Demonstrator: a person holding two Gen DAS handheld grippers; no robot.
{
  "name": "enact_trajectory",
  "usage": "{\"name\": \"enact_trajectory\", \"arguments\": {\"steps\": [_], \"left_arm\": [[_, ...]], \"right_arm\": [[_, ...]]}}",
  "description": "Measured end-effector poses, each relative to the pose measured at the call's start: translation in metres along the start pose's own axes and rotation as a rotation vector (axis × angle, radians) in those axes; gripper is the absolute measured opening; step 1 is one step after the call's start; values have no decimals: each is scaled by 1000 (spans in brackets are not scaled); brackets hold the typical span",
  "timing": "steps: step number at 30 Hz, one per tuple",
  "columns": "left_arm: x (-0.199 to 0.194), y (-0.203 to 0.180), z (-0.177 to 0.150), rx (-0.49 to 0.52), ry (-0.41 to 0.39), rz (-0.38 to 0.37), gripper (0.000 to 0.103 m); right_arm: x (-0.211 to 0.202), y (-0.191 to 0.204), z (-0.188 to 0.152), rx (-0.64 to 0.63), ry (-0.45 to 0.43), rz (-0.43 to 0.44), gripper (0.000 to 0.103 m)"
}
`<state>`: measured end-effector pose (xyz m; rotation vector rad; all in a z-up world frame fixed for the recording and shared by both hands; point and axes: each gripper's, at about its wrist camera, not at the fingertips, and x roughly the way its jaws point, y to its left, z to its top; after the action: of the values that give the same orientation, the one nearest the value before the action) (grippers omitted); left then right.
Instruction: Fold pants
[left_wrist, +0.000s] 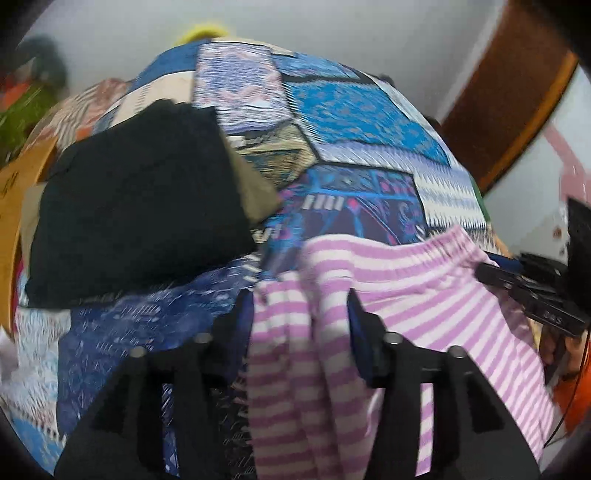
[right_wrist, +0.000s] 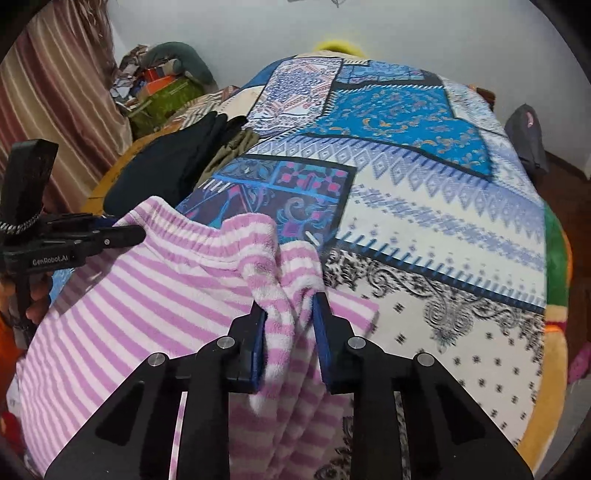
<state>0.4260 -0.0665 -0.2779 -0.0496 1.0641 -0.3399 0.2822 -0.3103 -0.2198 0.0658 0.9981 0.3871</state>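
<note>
Spread over the patterned bedcover (right_wrist: 443, 206), the striped pants (right_wrist: 147, 295) lie unfolded, so folding has barely begun. We clamp the waistband with our right gripper (right_wrist: 290, 317) nearly closed and our left gripper (left_wrist: 299, 314) half-closed around bunched cloth.

We see a bed under a blue patchwork bedspread (right_wrist: 388, 122) against a plain pale wall (right_wrist: 229, 33). On our left hangs a striped brown curtain (right_wrist: 55, 81), beside a cluttered heap (right_wrist: 162, 77).
</note>
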Motion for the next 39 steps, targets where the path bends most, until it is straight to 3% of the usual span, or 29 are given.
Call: {"name": "enact_trajectory", "arguments": {"steps": [2,5,7,9,11,15,19,29,31,39], "left_arm": [[-8,3,-3,3,-3,24,53],[-32,2,-9,52,-30,139,53],[-47,2,-12,65,-49,171,53],[-66,1,-17,65,-75,178,58],[-79,0,-22,58,-93,183,74],[-100,-14,-39,80,-110,165,77],[-105,-28,-58,93,-83,157,94],[-56,-35,-95,83,58,118,96],[-49,-34,-95,70,54,102,98],[-24,-33,-80,43,123,23,102]], "right_arm": [[-20,-3,-3,1,-20,-58,24],[-40,-5,-5,-23,-3,-196,29],[-56,-4,-12,-37,-2,-230,30],[-70,-2,-17,-41,-12,-211,33],[-86,3,-23,-39,-34,-199,42],[-107,14,-32,-8,-74,-109,56],[-105,28,-44,10,-59,-71,70],[-56,31,-85,101,107,2,71],[-51,26,-84,124,107,19,79],[-29,16,-74,153,149,123,83]]}}
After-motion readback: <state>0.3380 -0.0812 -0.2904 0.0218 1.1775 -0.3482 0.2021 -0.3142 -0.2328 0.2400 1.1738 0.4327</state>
